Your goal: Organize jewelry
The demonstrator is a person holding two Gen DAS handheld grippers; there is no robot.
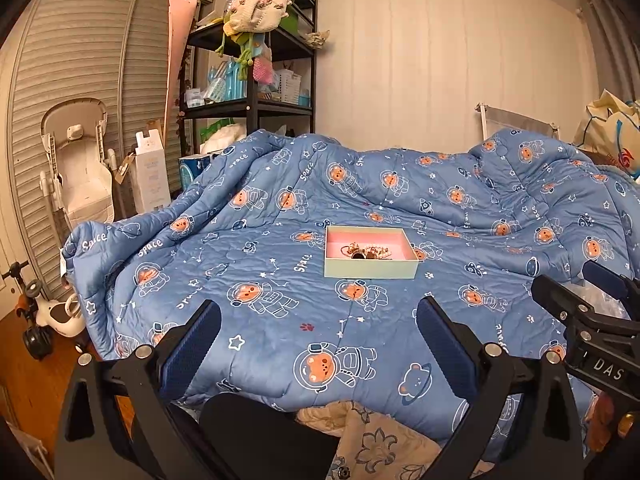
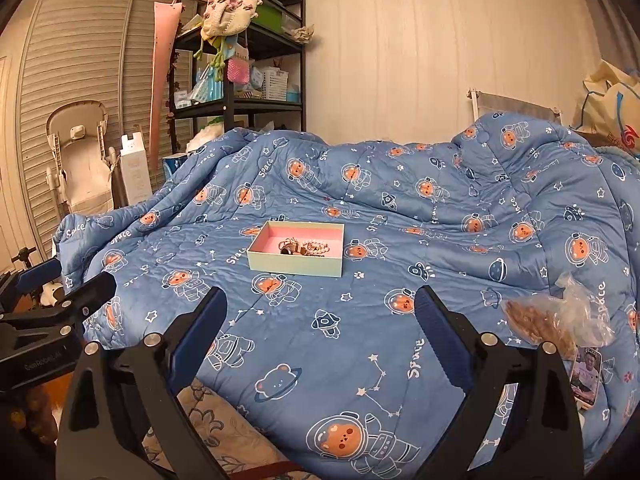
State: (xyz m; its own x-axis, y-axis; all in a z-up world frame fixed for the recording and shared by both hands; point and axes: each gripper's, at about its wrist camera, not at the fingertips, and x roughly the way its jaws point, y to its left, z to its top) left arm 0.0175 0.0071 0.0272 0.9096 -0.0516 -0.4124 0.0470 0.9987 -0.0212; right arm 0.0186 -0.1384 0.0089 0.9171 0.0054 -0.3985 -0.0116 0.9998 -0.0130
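Both tongs I hold low over the near edge of the bed, and both are released, gripping nothing. Between the spread fingers of my left gripper (image 1: 318, 322) I see only the blue astronaut-bear quilt (image 1: 248, 248). Ahead of it, slightly to the right, sits the shallow pale-green box (image 1: 370, 268) with pink inside, holding a small heap of jewelry (image 1: 362, 251). From my right gripper (image 2: 320, 308) the box (image 2: 296, 266) is ahead-left. A clear plastic bag (image 2: 560, 320) lies just to its right.
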